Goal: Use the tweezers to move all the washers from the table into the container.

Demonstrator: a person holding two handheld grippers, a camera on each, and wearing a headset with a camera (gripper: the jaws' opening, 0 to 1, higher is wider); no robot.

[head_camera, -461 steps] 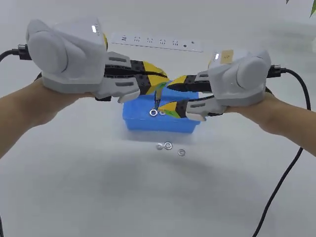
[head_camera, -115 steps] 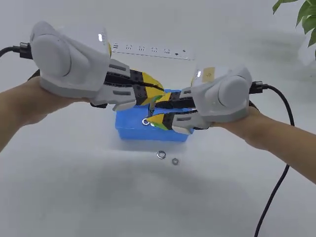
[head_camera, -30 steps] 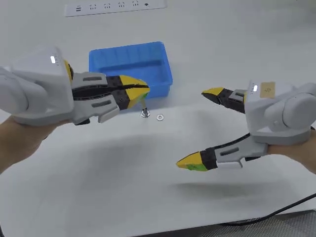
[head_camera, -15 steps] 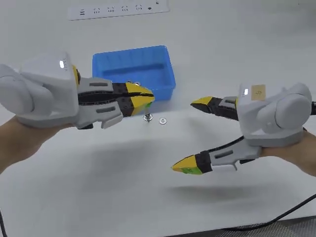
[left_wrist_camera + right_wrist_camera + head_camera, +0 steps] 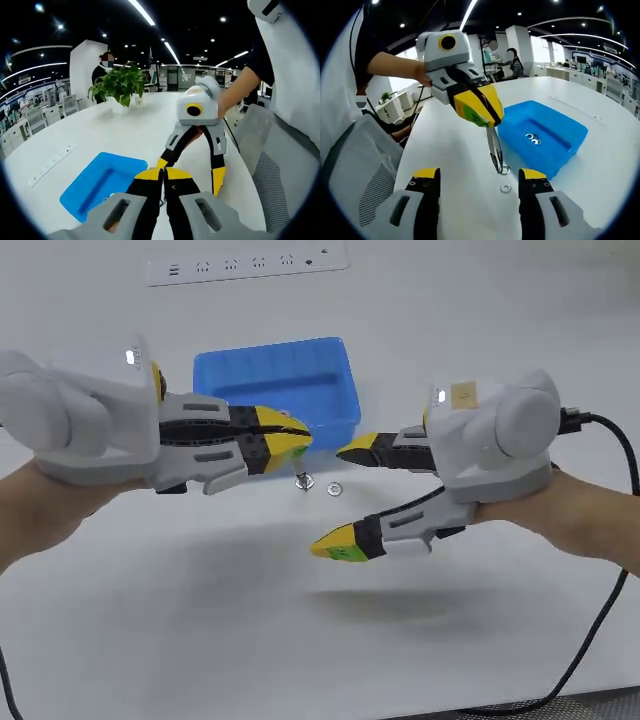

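Note:
My left gripper (image 5: 303,440) is shut on thin metal tweezers (image 5: 495,147) that point down at the white table. The tweezers' tips rest at a washer (image 5: 305,481) just in front of the blue container (image 5: 280,380). A second washer (image 5: 334,489) lies loose right beside the first. In the right gripper view, at least two washers (image 5: 532,138) lie inside the container (image 5: 570,131). My right gripper (image 5: 335,498) hovers open to the right of the loose washers, its jaws spread wide with nothing between them. The left gripper view has the right gripper (image 5: 192,157) facing it.
A white power strip (image 5: 245,265) lies at the far edge behind the container. A black cable (image 5: 610,570) trails from the right gripper toward the table's near right edge. A potted plant (image 5: 122,87) stands farther along the table.
My right gripper has moved left, close to the loose washers, still open. My left gripper stays shut on the tweezers over the same washer.

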